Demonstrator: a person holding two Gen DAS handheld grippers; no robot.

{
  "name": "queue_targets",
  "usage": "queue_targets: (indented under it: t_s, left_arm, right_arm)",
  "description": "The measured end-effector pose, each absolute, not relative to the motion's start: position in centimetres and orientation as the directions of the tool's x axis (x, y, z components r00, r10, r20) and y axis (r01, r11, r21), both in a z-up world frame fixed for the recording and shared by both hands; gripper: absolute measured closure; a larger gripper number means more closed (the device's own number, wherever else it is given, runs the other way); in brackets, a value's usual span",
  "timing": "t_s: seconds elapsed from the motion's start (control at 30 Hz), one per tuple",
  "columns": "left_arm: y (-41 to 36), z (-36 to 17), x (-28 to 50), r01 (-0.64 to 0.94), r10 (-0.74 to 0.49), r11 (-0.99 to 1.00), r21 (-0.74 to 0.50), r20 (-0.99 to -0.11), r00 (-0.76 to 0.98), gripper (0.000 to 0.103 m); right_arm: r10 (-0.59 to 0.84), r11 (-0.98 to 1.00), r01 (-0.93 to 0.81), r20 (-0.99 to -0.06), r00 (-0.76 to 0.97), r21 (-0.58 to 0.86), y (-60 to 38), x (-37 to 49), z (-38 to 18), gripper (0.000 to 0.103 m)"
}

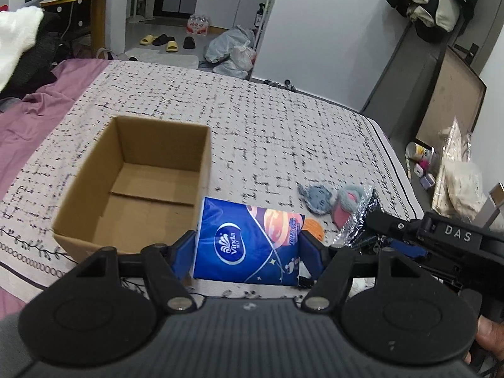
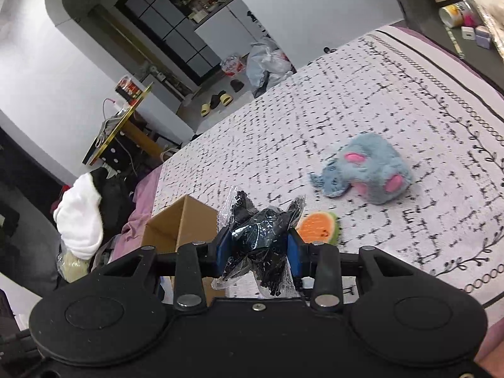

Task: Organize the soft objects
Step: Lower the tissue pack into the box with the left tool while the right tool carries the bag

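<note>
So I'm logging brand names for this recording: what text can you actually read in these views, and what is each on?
"Vinda": white logo on the blue tissue pack held in the left gripper.
"DAS": white letters on the right gripper body, seen from the left wrist view.
Orange print on the tissue pack's right side: too blurred to read.
Red labels on the distant bottle pack: too small to read.

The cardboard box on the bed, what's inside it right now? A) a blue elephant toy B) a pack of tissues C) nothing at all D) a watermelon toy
C: the cardboard box shows only its bare brown floor; the tissue pack is outside it, between the left gripper fingers.
</note>
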State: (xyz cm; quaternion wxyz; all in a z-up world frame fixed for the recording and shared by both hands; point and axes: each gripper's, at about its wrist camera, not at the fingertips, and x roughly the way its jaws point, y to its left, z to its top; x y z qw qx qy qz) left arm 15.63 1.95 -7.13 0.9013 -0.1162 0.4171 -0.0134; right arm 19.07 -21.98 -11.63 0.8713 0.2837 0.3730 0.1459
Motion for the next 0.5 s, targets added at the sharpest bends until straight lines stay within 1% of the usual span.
queue_targets:
  t_s: [0.4, 0.5]
  left_arm:
    - [7.9, -7.4, 16.9, -0.162, -0.055, 0.963, -0.214, -0.749, 0.660, 0.034]
    - [9.9, -7.8, 17.4, -0.200, -0.039, 0.955, -0.219, -0.761, 0.647, 0.034]
  right_arm:
    - [0.494, 0.805, -0.095, -0.572, 0.655, 0.586, -17.6, 19.9, -10.7, 0.066]
    - [0.501, 0.807, -0.109, -0.574, 0.648, 0.581, -16.6, 20.0, -10.5, 0.066]
